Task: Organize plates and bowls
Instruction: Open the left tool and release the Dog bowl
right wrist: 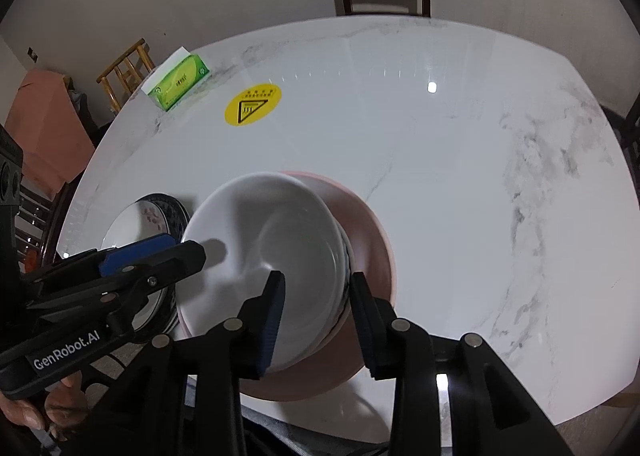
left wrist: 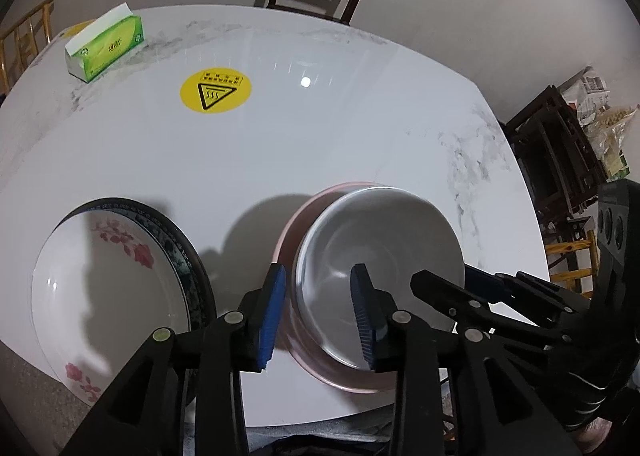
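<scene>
A: Biggest first: the marble table point(left wrist: 320, 143) fills both views. Lower left of the left view sits the flowered plate point(left wrist: 108, 288) on a dark-rimmed plate point(left wrist: 188, 252).

B: And the white bowl point(right wrist: 272, 256)?

A: Centre bottom, nested in the pink bowl point(right wrist: 372, 232) near the table's front edge.

B: Grippers?

A: The left gripper point(left wrist: 318, 308) and the right gripper point(right wrist: 316, 320) each straddle opposite sides of the white bowl's rim, jaws part open; I see a gap, no firm grip.

B: Risk?

A: Closing unevenly could tip the bowl, or drag the pink one off the edge.
</scene>
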`<move>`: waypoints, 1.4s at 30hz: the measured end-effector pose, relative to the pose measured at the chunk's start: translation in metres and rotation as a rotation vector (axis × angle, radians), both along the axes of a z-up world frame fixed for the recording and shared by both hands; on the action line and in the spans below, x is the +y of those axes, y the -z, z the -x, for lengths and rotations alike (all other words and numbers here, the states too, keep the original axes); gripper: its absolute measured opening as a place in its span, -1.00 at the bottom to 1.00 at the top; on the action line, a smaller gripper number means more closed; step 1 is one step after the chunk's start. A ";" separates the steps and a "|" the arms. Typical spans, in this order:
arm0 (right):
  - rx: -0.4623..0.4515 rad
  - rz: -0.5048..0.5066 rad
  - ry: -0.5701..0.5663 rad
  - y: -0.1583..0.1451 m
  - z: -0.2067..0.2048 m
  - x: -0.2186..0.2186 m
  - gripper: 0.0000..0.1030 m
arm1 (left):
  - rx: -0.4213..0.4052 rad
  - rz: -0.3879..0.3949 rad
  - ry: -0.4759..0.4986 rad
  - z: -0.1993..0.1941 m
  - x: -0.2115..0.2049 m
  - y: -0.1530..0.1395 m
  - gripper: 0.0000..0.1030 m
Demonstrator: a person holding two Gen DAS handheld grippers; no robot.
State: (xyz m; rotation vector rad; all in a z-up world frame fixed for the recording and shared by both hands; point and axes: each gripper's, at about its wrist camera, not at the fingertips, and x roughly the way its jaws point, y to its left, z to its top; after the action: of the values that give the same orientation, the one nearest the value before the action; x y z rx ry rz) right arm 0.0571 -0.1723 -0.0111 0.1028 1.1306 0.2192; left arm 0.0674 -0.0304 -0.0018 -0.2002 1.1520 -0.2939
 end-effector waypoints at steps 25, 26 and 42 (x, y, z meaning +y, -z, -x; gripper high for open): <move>-0.327 0.092 0.057 -0.032 0.040 -0.001 -0.31 | -0.155 -0.057 -0.169 0.030 0.042 -0.002 -0.09; -0.338 0.094 0.056 -0.033 0.043 -0.002 -0.29 | -0.151 -0.052 -0.167 0.031 0.043 -0.001 -0.09; -0.291 0.093 0.142 -0.028 0.057 -0.027 -0.16 | -0.101 -0.012 -0.157 0.037 0.047 0.009 -0.09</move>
State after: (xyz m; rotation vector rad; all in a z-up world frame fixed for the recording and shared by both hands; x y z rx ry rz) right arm 0.0000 -0.1995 0.0166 0.0656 0.8386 0.0519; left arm 0.0300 0.0169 -0.0113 -0.2610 1.0315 -0.1563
